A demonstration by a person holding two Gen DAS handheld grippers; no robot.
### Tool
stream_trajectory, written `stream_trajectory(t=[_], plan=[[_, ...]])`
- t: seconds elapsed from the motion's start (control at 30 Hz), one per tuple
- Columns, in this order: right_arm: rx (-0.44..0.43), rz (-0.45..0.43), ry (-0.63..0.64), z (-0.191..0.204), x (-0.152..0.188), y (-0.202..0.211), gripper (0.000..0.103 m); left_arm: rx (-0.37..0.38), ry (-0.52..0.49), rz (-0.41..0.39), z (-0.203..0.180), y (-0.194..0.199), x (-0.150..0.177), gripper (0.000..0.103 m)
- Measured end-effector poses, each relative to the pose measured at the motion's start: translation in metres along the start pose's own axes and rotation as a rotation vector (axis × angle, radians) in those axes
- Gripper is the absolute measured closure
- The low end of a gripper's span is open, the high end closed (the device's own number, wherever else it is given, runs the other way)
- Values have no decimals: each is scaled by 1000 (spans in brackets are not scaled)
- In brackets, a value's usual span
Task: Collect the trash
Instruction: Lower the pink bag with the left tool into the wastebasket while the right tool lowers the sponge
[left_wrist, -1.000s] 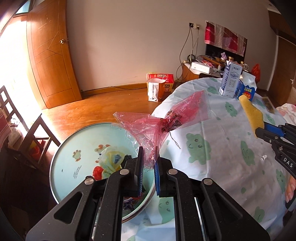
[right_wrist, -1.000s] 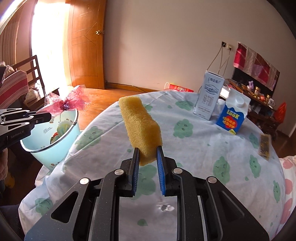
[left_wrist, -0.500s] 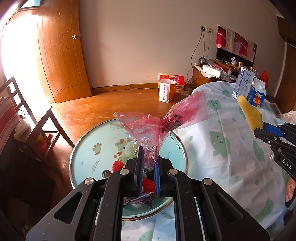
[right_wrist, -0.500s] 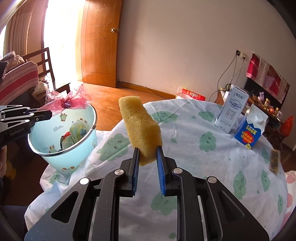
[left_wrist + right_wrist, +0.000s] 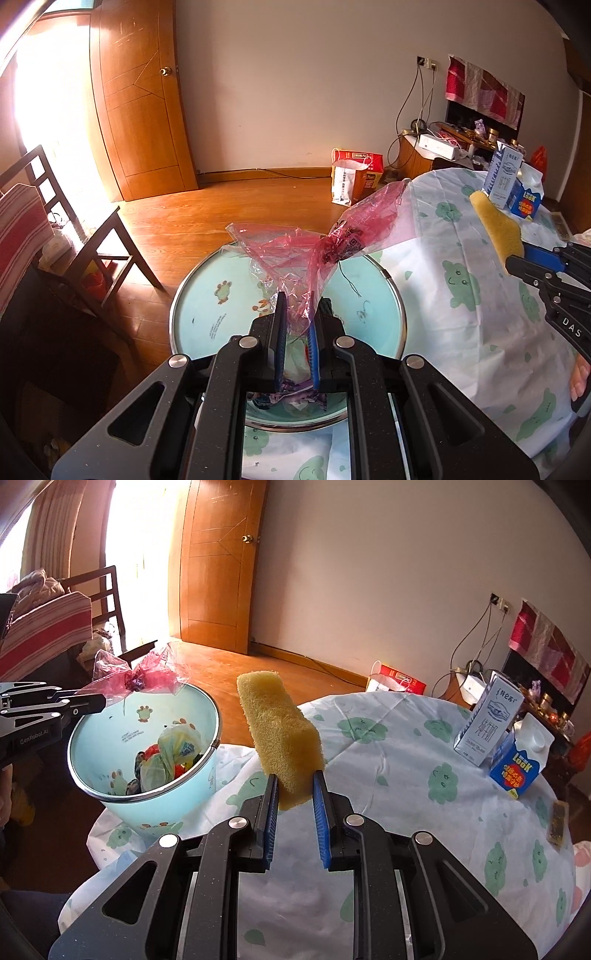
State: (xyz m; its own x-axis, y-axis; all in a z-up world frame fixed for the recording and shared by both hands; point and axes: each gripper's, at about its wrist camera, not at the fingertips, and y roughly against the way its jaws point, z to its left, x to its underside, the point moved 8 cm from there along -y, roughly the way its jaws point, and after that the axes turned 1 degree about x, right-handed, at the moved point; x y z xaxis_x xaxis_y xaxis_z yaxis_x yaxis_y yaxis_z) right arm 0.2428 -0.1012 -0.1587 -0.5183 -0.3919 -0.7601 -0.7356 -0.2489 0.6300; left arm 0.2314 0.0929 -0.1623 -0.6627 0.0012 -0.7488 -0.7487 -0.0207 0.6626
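My left gripper (image 5: 298,301) is shut on a crumpled pink plastic bag (image 5: 325,243), held right over the mouth of a light blue bin (image 5: 207,306). In the right wrist view the same bag (image 5: 147,674) hangs at the bin's far rim (image 5: 207,698), held by the left gripper (image 5: 99,700). My right gripper (image 5: 294,777) is shut on a yellow sponge (image 5: 279,731), which stands upright over the table's left edge, to the right of the bin. The sponge (image 5: 495,225) and right gripper (image 5: 511,263) also show at the right of the left wrist view.
The bin holds several pieces of trash (image 5: 166,757). On the cloth-covered round table (image 5: 406,760) stand a white milk carton (image 5: 487,720) and a blue carton (image 5: 521,757), with a small brown packet (image 5: 557,821) near the right edge. A wooden chair (image 5: 74,229) stands left of the bin.
Both grippers have swung left toward the bin. The pink bag now hangs over the bin's opening, and the sponge has come closer to the bin. Both grips are unchanged.
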Motion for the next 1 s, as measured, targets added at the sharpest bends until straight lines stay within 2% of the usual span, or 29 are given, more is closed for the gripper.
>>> stream_trajectory(t=[1.0], plan=[[-48, 0, 88, 51, -22, -16, 84, -65, 62, -3, 46, 8, 8, 93]])
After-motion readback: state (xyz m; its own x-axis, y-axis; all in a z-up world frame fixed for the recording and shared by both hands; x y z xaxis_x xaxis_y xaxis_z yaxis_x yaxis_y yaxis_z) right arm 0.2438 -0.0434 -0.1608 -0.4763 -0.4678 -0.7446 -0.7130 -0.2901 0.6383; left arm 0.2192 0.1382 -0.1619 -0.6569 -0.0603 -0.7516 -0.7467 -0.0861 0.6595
